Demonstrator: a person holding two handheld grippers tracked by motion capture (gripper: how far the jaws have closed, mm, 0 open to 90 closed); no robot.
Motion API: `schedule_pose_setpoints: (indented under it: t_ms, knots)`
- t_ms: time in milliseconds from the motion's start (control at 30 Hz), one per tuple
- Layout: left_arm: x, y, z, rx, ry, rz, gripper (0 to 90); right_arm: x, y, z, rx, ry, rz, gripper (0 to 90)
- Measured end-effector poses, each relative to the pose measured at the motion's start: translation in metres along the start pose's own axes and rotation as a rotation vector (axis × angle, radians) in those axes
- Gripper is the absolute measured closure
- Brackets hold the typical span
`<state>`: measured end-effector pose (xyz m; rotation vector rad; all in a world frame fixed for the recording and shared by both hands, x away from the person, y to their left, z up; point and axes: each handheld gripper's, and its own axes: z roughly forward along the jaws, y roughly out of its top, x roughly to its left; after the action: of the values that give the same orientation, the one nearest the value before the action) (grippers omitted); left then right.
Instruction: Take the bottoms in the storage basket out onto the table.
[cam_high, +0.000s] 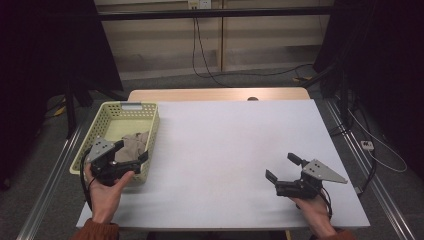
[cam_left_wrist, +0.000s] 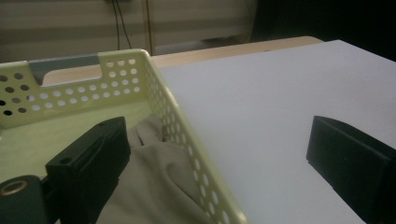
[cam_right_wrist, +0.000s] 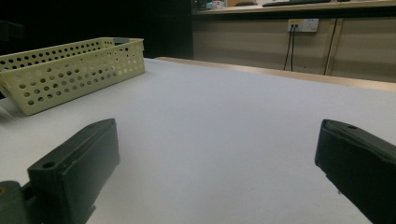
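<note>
With jaws spread astride the basket (cam_high: 111, 125) wall, the left gripper (cam_high: 134, 151) could snag it instead of the cloth (cam_high: 132, 145); the right gripper (cam_high: 283, 168) idles open.

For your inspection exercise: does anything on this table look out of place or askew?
Mostly tidy. The pale yellow perforated plastic basket sits askew, overhanging the table's left edge; the open left claw straddles its wall beside crumpled beige cloth.

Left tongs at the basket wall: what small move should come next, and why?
Probably shift the left tongs further into the basket: they stand open astride its side wall, one jaw by the beige cloth, the other outside. Then they could close on the cloth alone.
</note>
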<state>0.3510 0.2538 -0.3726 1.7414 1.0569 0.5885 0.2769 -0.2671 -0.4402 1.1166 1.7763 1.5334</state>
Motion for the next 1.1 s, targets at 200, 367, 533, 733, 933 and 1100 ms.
schedule_pose_setpoints:
  t_ms: [200,367,533,733,933,1100]
  knots:
    - [0.012,0.011,0.002,-0.003,0.031,-0.007,6.0,-0.001,0.000,0.003,-0.005,0.021,-0.002,0.0]
    - [0.020,0.019,0.009,0.048,0.035,0.015,6.1,-0.002,0.000,0.005,0.000,0.028,0.008,0.0]
    - [0.024,0.020,0.016,0.088,0.040,0.016,6.0,0.000,0.001,0.005,0.000,0.028,0.002,0.0]
    - [0.034,0.020,0.029,0.186,0.054,-0.003,5.8,-0.001,0.000,0.005,0.002,0.024,0.003,0.0]
    - [0.037,0.020,0.042,0.270,0.076,0.025,6.1,-0.001,0.000,0.006,0.022,0.020,-0.002,0.0]
    - [0.042,0.018,0.052,0.346,0.091,0.023,7.0,-0.001,0.000,0.005,0.017,0.020,0.002,0.0]
